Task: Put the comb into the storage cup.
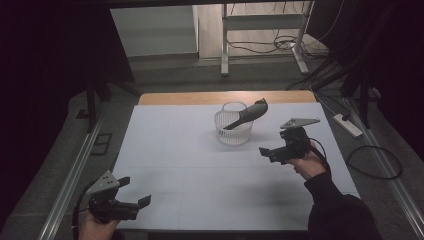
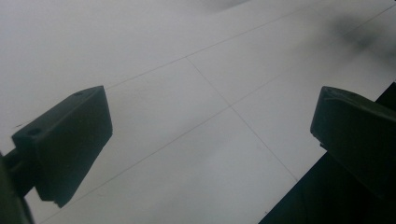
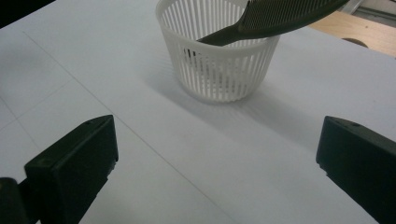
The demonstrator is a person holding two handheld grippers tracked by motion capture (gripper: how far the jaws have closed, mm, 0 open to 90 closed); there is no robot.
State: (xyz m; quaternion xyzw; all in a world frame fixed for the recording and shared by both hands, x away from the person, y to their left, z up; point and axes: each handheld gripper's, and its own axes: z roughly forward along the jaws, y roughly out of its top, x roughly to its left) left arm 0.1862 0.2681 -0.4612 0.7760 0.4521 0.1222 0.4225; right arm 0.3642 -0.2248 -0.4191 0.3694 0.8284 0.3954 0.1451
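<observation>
Propped inside the white basket [image 1: 233, 131], a dark comb [image 1: 248, 114] is judged light, stiff and best pinched at its overhanging toothed end; nearby, the right gripper [image 1: 272, 151] is held spread.

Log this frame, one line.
left gripper: open, empty | right gripper: open, empty | comb: in basket, sticking out over rim

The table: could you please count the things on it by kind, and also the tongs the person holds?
White slatted basket: 1
Dark comb, leaning in the basket with its toothed end over the rim: 1
Hand-held tongs, both open and holding nothing: 2 (left tongs, right tongs)
Total: 4
</observation>
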